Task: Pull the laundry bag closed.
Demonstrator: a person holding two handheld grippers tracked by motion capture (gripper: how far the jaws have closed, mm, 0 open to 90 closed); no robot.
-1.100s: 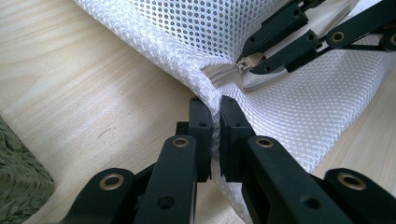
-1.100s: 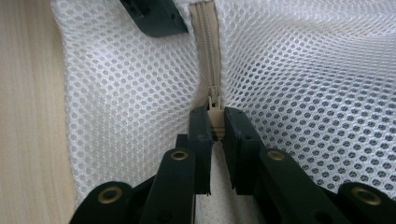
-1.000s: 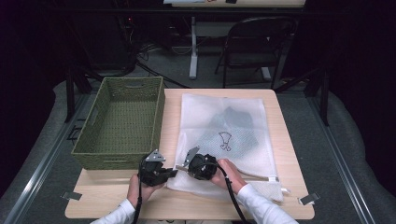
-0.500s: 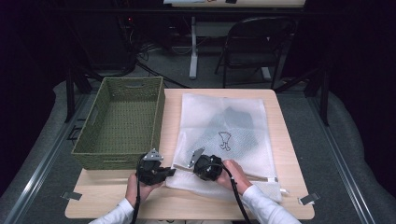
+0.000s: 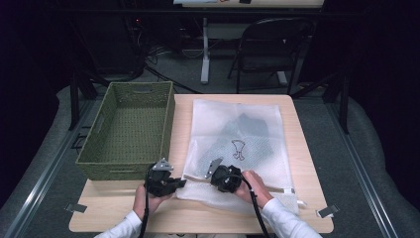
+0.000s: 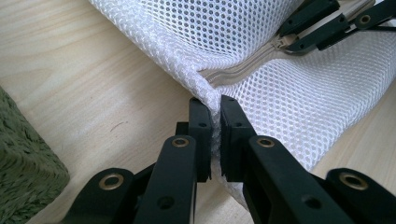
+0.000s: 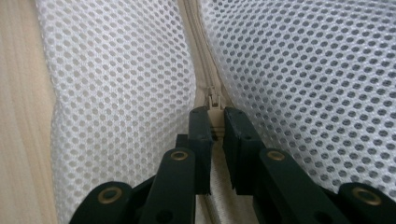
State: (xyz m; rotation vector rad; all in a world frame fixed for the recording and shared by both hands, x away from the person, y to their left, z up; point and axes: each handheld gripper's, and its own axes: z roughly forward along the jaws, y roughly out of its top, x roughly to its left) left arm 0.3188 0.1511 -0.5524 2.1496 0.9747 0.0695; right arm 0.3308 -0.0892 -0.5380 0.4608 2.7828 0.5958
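Observation:
A white mesh laundry bag point(image 5: 247, 114) lies flat on the wooden table point(image 5: 297, 148), with a dark garment point(image 5: 247, 130) showing through it. Its zipper runs along the near edge. My left gripper point(image 5: 181, 182) is shut on the bag's near left corner point(image 6: 205, 91), the mesh point(image 6: 289, 93) bunched between the pads. My right gripper point(image 5: 212, 181) sits just to the right of it, shut on the beige zipper pull point(image 7: 215, 103) between two panels of mesh point(image 7: 116, 93). The right gripper's jaws also appear at the top right of the left gripper view, at the zipper point(image 6: 280, 44).
A green woven basket point(image 5: 168, 124) stands empty on the table's left half, close to my left gripper, and its corner point(image 6: 23, 158) shows in the left gripper view. Bare wood lies along the near edge. A folding chair point(image 5: 267, 49) stands behind the table.
My right gripper has shifted slightly to the right along the bag's near edge. The left gripper has held still on the corner.

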